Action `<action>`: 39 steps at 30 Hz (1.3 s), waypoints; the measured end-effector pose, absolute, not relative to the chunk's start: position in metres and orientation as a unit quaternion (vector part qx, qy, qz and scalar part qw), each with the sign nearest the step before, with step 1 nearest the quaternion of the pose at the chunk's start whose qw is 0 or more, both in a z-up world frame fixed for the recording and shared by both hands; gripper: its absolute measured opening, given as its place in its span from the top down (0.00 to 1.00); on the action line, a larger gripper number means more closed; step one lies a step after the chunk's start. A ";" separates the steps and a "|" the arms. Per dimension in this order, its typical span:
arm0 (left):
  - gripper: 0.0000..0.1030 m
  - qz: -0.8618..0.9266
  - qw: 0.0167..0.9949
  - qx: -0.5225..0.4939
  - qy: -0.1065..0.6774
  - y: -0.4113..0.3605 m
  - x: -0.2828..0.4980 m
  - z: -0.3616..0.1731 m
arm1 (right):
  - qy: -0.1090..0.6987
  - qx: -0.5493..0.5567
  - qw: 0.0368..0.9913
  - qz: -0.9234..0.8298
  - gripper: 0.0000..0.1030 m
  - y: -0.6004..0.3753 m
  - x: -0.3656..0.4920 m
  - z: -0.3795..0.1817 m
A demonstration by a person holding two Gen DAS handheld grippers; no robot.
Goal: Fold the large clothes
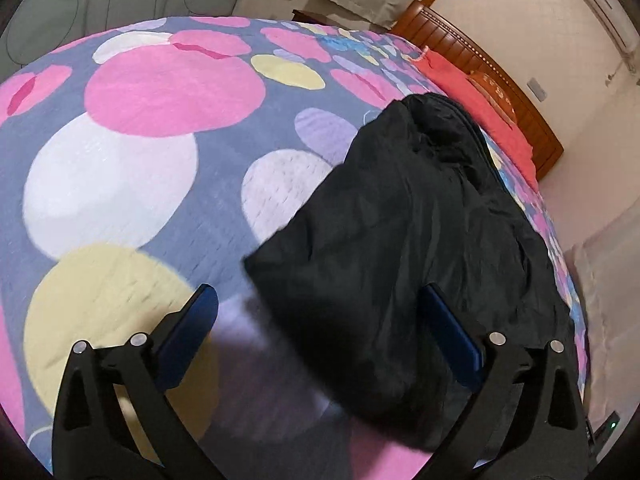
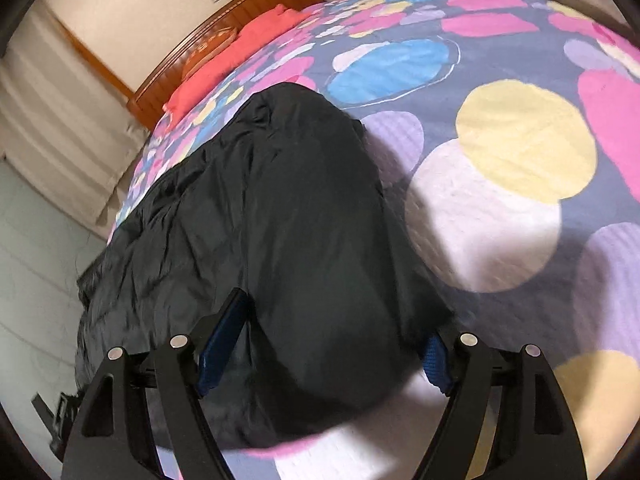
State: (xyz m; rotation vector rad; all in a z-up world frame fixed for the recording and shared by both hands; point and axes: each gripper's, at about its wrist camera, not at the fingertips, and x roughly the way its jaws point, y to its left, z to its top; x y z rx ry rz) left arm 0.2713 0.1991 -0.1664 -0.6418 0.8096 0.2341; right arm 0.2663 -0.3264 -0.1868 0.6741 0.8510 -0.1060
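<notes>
Left tool [image 1: 320, 300]: nearest us; its jaws stand wide, the padded fingers [image 1: 188, 336] apart, one over the bedspread, the other over the garment's near edge, gripping nothing.
Right tool [image 2: 340, 328]: we see its jaws spread well apart around a rounded fold of the black cloth; whether the pads press it we cannot tell.
Black garment [image 1: 400, 220]: lies folded on the bed, along its side edge; long axis runs from us toward the headboard.
Bedspread [image 1: 140, 140]: grey with big coloured circles.
Red pillow [image 1: 492, 120]: far end, beside the wooden headboard [image 1: 520, 96].
</notes>
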 end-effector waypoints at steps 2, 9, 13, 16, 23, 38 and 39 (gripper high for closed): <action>0.12 0.120 0.865 -0.303 0.383 0.195 0.275 -0.166 | 0.398 0.321 0.857 -0.061 0.34 -0.325 0.269 -0.188; 0.70 0.064 0.874 -0.310 0.368 0.187 0.272 -0.162 | 0.376 0.344 0.860 -0.032 0.69 -0.324 0.258 -0.183; 0.76 0.059 0.875 -0.310 0.368 0.187 0.261 -0.155 | 0.374 0.342 0.862 -0.026 0.73 -0.323 0.249 -0.177; 0.76 0.058 0.875 -0.305 0.371 0.187 0.247 -0.149 | 0.375 0.339 0.862 -0.022 0.74 -0.324 0.237 -0.173; 0.76 0.051 0.868 -0.307 0.387 0.193 0.200 -0.144 | 0.387 0.333 0.860 -0.011 0.74 -0.329 0.187 -0.173; 0.76 0.050 0.861 -0.309 0.401 0.193 0.093 -0.145 | 0.400 0.329 0.855 -0.003 0.74 -0.332 0.093 -0.176; 0.76 0.050 0.861 -0.309 0.401 0.194 0.091 -0.146 | 0.400 0.331 0.855 -0.003 0.74 -0.333 0.091 -0.176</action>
